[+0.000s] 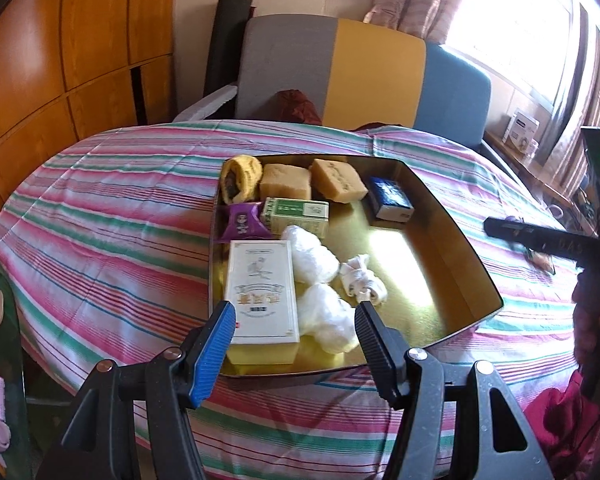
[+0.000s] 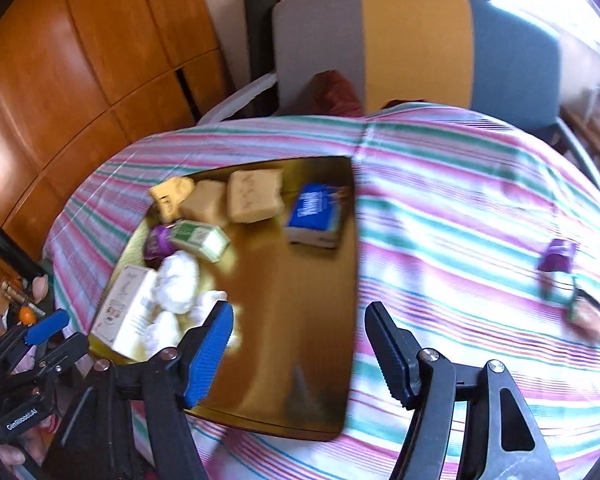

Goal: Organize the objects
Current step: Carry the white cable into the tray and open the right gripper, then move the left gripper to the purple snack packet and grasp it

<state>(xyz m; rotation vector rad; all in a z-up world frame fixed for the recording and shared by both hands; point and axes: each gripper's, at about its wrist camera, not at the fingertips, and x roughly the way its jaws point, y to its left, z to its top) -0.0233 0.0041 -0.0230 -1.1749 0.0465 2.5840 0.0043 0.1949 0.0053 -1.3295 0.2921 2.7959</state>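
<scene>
A gold tray (image 1: pixel 452 240) sits on the striped tablecloth; it also shows in the right wrist view (image 2: pixel 300 340). In it lie a white box (image 1: pixel 262 292), white wrapped bundles (image 1: pixel 314 258), a green box (image 1: pixel 298 214), a purple packet (image 1: pixel 242 222), two tan soap blocks (image 1: pixel 338 180), a yellow item (image 1: pixel 242 176) and a blue box (image 1: pixel 390 198). My left gripper (image 1: pixel 294 328) is open and empty above the tray's near edge. My right gripper (image 2: pixel 300 338) is open and empty above the tray's bare right half. A purple packet (image 2: pixel 556 258) and a small item (image 2: pixel 586 316) lie on the cloth right of the tray.
A grey, yellow and blue chair (image 1: pixel 364 72) stands behind the table. Wooden cabinets (image 1: pixel 60 60) fill the left. A window with curtains (image 1: pixel 540 40) is at the right. The striped cloth (image 1: pixel 100 220) covers the table. The right view is motion-blurred.
</scene>
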